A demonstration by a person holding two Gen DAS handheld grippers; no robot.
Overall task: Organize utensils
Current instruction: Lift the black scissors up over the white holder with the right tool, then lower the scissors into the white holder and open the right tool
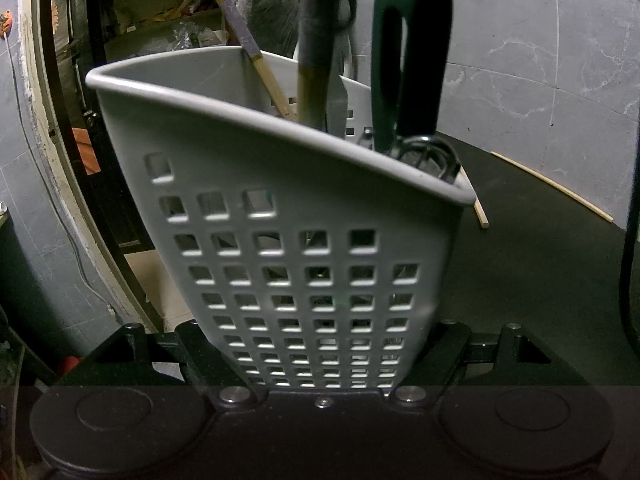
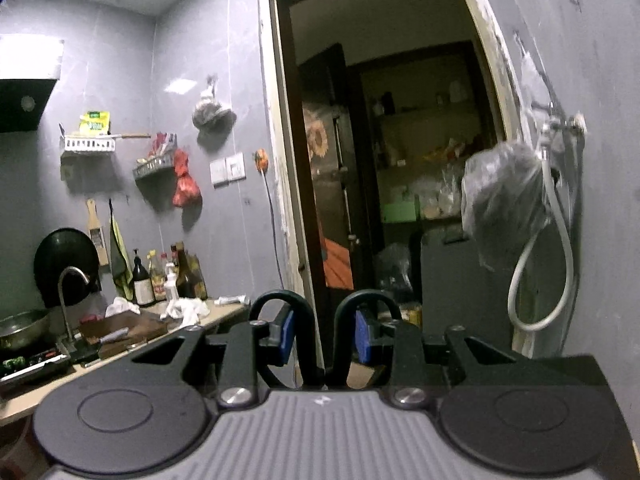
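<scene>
In the left wrist view my left gripper (image 1: pixel 320 344) is shut on the base of a white perforated utensil holder (image 1: pixel 280 208), one finger against each side. The holder stands on a dark counter (image 1: pixel 540 280). Inside it are a green loop-handled wire utensil (image 1: pixel 412 60) and two wooden handles (image 1: pixel 316 60), one of them wrapped in purple tape (image 1: pixel 240 32). In the right wrist view my right gripper (image 2: pixel 325 336) is raised and shut on the twin black loop handles of what look like scissors (image 2: pixel 311 356), held between its blue pads (image 2: pixel 288 332). Their blades are hidden.
A loose chopstick (image 1: pixel 552 186) lies on the counter at the right, and another stick end (image 1: pixel 480 212) pokes out behind the holder. Ahead of the right gripper is an open doorway (image 2: pixel 380 160). A cluttered sink counter (image 2: pixel 120 328) lies at the left, and a hose and bag (image 2: pixel 504 200) hang on the right wall.
</scene>
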